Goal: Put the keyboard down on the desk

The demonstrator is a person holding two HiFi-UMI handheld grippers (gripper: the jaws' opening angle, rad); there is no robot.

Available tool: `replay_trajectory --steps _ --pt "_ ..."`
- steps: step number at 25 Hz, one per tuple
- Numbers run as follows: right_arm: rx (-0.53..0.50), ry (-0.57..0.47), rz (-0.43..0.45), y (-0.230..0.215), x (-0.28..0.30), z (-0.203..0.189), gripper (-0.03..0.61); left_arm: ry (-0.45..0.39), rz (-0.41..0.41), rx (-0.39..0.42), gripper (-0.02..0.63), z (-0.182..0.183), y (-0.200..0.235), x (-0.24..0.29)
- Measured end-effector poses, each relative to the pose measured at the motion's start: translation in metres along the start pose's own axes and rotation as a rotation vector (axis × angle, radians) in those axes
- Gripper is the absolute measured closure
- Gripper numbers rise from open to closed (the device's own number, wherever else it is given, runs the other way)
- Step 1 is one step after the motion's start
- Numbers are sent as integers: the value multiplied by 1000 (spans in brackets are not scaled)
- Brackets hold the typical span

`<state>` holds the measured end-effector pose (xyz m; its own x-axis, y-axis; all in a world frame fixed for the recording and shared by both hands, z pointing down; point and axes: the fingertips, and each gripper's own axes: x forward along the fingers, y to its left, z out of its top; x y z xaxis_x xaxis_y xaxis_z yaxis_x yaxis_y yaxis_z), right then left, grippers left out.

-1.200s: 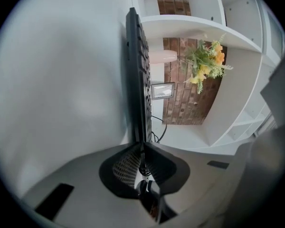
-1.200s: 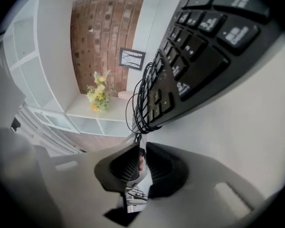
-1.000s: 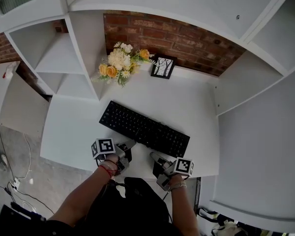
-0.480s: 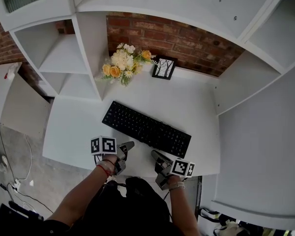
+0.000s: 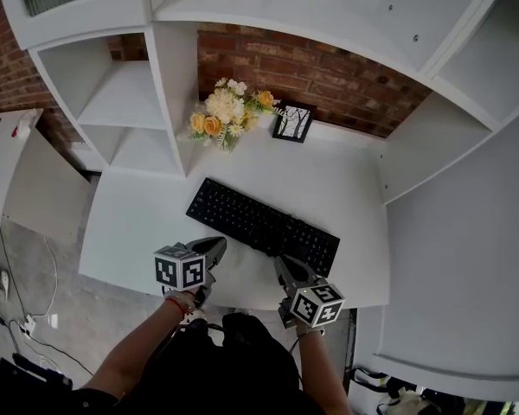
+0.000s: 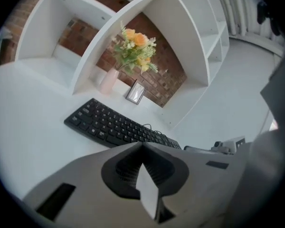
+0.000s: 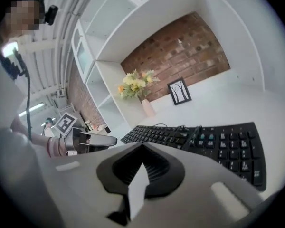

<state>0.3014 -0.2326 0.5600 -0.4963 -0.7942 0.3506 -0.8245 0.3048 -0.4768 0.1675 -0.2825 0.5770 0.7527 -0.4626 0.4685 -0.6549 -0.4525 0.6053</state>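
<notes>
Nearest the person, the left claw (image 5: 216, 245) and the right claw (image 5: 282, 262) are held over the front edge of the table (image 5: 350, 184). Both are clenched tight, tip against tip, and nothing is gripped between the jaws of either. The left claw is kept clear of the keyboard (image 5: 264, 226). The right claw is placed just beside the keyboard's near long edge, and whether it touches cannot be told.

Just beyond the claws, the keyboard is seen lying flat on the table, set at a slant, its left end farther back than its right. A thin cable (image 7: 180, 127) is looped over its back edge. The task is judged to be done, since the keyboard is borne by the table alone.

The keyboard is judged to be light, stiff and long, with smooth plastic sides that could slip. It would best be taken by its two short ends, one claw on each, or by the bare rim along the front. The keys would give under pressure and should be avoided, and the cable could drag.

Farther back, a bunch of flowers (image 5: 225, 111) and a small picture frame (image 5: 292, 121) are stood against the brick wall (image 5: 329, 67).
</notes>
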Motion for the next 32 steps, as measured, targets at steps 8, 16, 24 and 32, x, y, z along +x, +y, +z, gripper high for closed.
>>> replay_trajectory --steps 8,16,24,32 --pt "-192 -174 -52 24 -13 46 575 -123 28 333 623 38 -26 -24" --pt "-328 -296 -70 50 -27 83 575 -254 81 496 623 76 -45 -55" --pt "-345 -338 -71 61 -35 97 575 -374 108 535 623 100 -53 -84" --pt "-377 -375 -61 71 -33 112 575 -444 108 551 623 118 -59 -94"
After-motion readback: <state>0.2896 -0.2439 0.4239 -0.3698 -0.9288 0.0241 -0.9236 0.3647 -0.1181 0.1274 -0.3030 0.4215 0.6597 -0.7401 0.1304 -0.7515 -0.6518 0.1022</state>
